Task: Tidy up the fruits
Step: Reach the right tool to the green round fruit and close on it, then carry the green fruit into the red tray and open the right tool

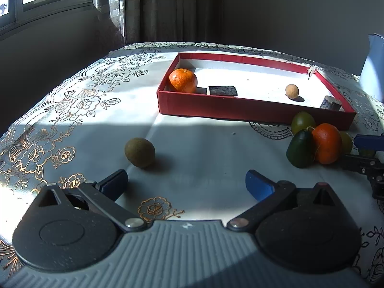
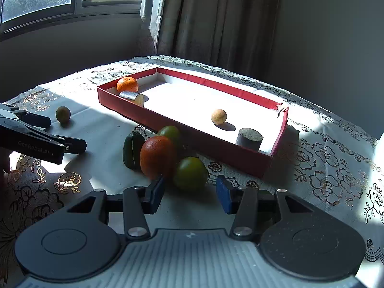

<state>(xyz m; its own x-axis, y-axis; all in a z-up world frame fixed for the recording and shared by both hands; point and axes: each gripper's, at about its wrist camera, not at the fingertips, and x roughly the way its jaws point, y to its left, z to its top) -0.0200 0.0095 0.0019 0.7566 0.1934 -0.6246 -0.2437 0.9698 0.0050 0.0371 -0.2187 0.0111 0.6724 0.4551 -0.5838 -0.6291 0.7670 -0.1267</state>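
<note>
Now a green fruit (image 2: pixel 190 173) is seen between the open pads of the right gripper (image 2: pixel 190 195), untouched, beside the red box (image 2: pixel 182 132). Nothing is held by the wide-open left gripper (image 1: pixel 186 186).

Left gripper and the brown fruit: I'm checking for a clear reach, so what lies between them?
Only bare tablecloth, as the left wrist view shows: the left gripper stands open just short of the brown fruit.
</note>
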